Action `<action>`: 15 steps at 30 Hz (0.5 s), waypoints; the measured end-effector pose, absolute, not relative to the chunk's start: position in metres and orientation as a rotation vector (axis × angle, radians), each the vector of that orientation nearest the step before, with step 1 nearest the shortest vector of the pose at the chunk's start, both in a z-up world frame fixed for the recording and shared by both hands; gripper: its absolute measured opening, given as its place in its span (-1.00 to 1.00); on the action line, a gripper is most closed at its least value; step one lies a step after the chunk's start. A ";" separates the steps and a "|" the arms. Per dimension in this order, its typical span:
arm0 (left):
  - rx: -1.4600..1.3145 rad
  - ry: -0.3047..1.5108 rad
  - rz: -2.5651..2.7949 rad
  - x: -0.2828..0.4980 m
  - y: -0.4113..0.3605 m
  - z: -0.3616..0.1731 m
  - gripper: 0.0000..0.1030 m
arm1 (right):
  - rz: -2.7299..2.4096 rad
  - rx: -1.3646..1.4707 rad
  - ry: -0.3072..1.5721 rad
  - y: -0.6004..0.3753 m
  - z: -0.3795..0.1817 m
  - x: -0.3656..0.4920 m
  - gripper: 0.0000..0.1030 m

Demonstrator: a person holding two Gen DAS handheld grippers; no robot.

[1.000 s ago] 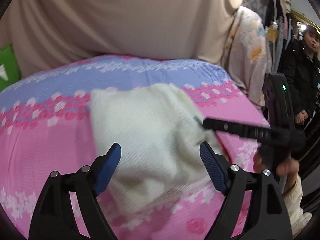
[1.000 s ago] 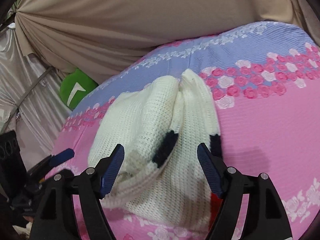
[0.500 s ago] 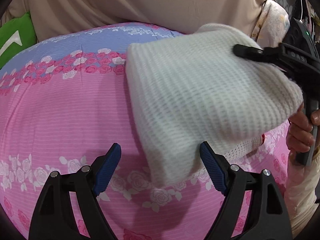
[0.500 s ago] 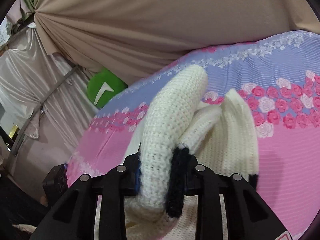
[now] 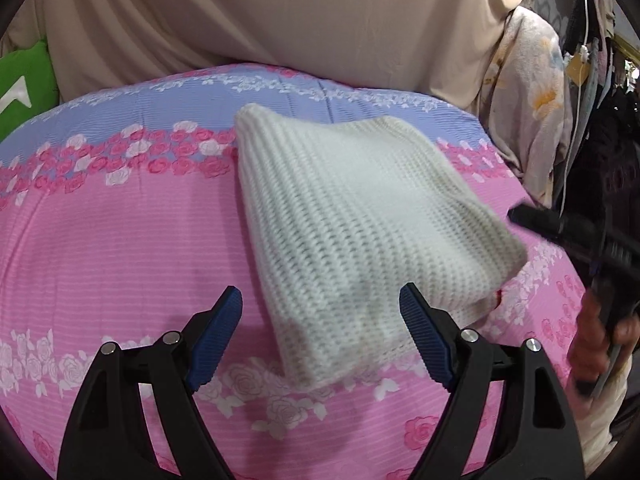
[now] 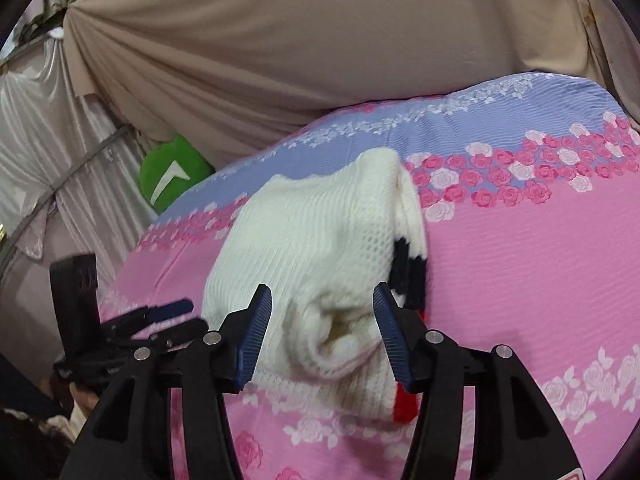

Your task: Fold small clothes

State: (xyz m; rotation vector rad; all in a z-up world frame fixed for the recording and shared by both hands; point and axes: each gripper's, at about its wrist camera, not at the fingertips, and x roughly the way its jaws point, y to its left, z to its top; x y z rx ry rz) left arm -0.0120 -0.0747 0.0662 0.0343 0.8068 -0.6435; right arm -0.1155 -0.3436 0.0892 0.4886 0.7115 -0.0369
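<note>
White knit sweater [image 5: 360,232] is lying folded on the bedspread [image 5: 120,248] ahead of our left tongs [image 5: 320,340] and right tongs [image 6: 320,336], both gaping open, gripping nothing.

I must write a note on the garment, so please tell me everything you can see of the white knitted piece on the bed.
The white knitted garment looks like thick, soft ribbed wool, cream-white, with black and red trim at one edge. It lies folded into a compact, roughly rectangular bundle, its open layered end facing the right gripper. It rests on the pink and lilac rose-print bedspread. Both grippers are open; the left gripper does not hold it, and neither clearly touches it.
</note>
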 end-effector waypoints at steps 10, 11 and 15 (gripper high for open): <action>0.101 0.908 -0.610 0.001 -0.084 0.034 0.38 | -0.053 0.510 0.634 -0.328 0.077 -0.154 -0.79; 0.094 0.924 -0.611 0.003 -0.081 0.030 0.38 | -0.081 0.521 0.673 -0.333 0.066 -0.154 -0.79; 0.096 0.941 -0.594 0.003 -0.080 0.017 0.39 | -0.121 0.577 0.796 -0.342 0.019 -0.145 -0.82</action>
